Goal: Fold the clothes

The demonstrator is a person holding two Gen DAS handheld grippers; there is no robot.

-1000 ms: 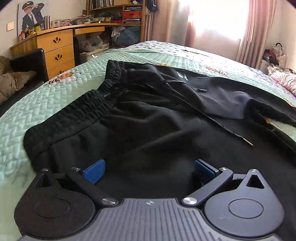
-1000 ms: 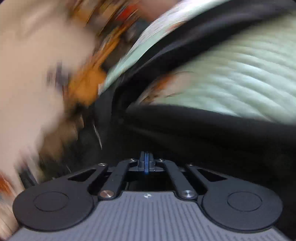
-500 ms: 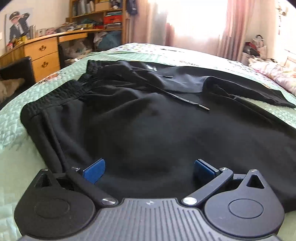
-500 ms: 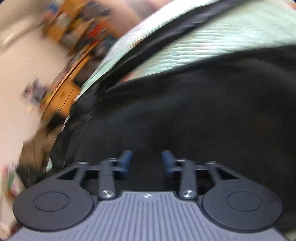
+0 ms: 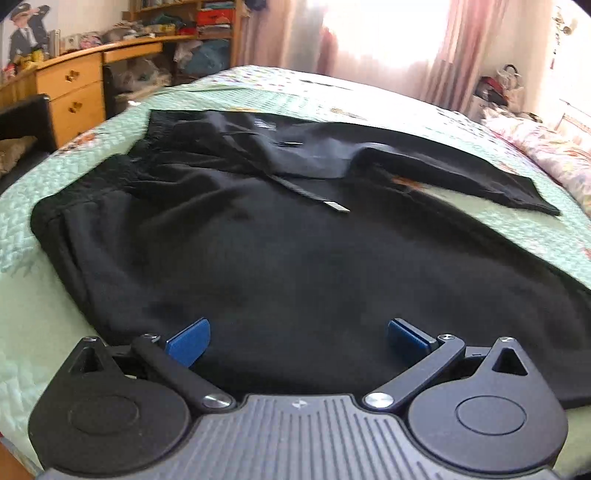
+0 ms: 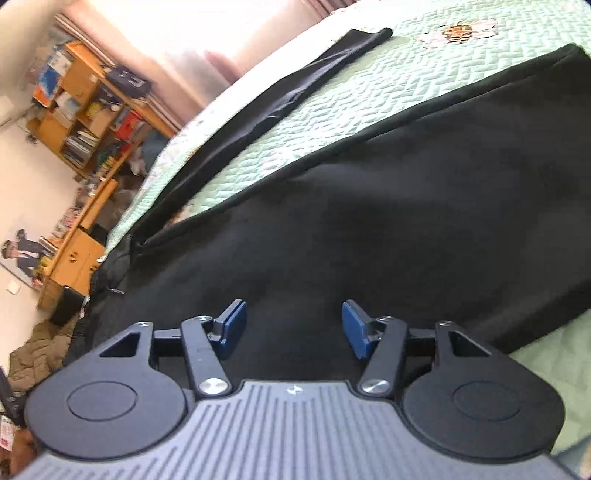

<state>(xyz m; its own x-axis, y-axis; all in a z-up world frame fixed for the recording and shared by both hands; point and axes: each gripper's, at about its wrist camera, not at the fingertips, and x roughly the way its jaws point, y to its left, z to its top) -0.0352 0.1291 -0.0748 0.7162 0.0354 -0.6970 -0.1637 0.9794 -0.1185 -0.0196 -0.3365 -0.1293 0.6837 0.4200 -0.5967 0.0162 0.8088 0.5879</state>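
Observation:
Black sweatpants (image 5: pixel 280 251) lie spread flat on a mint-green quilted bedspread (image 5: pixel 22 321), waistband at the left, a drawstring (image 5: pixel 314 194) trailing across the front. One leg (image 5: pixel 461 173) stretches toward the far right. My left gripper (image 5: pixel 295 338) is open above the near hip, nothing between its blue pads. In the right wrist view the near leg (image 6: pixel 406 221) fills the middle and the other leg (image 6: pixel 280 99) runs diagonally beyond. My right gripper (image 6: pixel 291 326) hovers open over the near leg, holding nothing.
A wooden desk with drawers (image 5: pixel 70 92) and cluttered bookshelves (image 5: pixel 207 22) stand past the bed's left side. Pink curtains (image 5: pixel 461 48) cover the bright window behind. A floral pillow (image 5: pixel 546 151) lies at the bed's right. A bee embroidery (image 6: pixel 458 31) marks the quilt.
My right gripper has gone from shut to open and swung to look along the near leg. My left gripper stayed open and pulled back, so more of the pants shows.

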